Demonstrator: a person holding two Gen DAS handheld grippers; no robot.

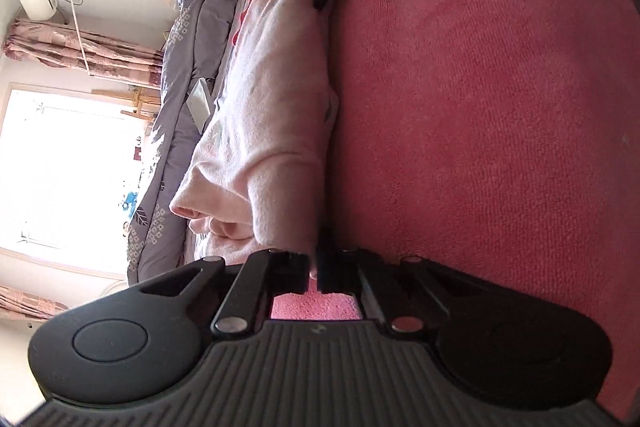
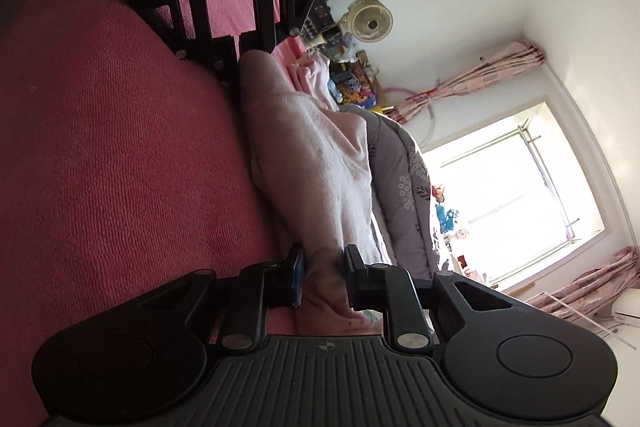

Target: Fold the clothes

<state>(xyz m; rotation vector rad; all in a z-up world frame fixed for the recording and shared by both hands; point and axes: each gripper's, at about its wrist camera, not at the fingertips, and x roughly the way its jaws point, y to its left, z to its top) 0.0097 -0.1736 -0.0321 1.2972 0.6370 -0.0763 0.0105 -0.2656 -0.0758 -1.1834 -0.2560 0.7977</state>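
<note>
The pink garment [image 1: 276, 99] lies as a long, loosely folded strip on the red blanket [image 1: 500, 107] that covers the bed, with its long axis running straight from one pair of tongs to the other. The two tools face each other along that line, one at each short end, so neither hand is nearer: each already has its own end.

The left tongs [image 1: 314, 273] are clenched on the near end of the garment in the left wrist view; a thin fold of pink cloth sits pinched between the pads. The right tongs [image 2: 322, 277] are closed on the opposite end, with a thicker bunch of cloth filling the narrow gap between the fingers. The cloth there is in shadow, so I judge the grip firm rather than see it plainly.

From each tool the garment stretches directly ahead, away from the fingers and toward the other tool, with a grey quilt [image 1: 192, 27] along its far side and bare red blanket on the near side. The next fold probably turns on that line: lifting both ends together would keep the strip straight.
</note>
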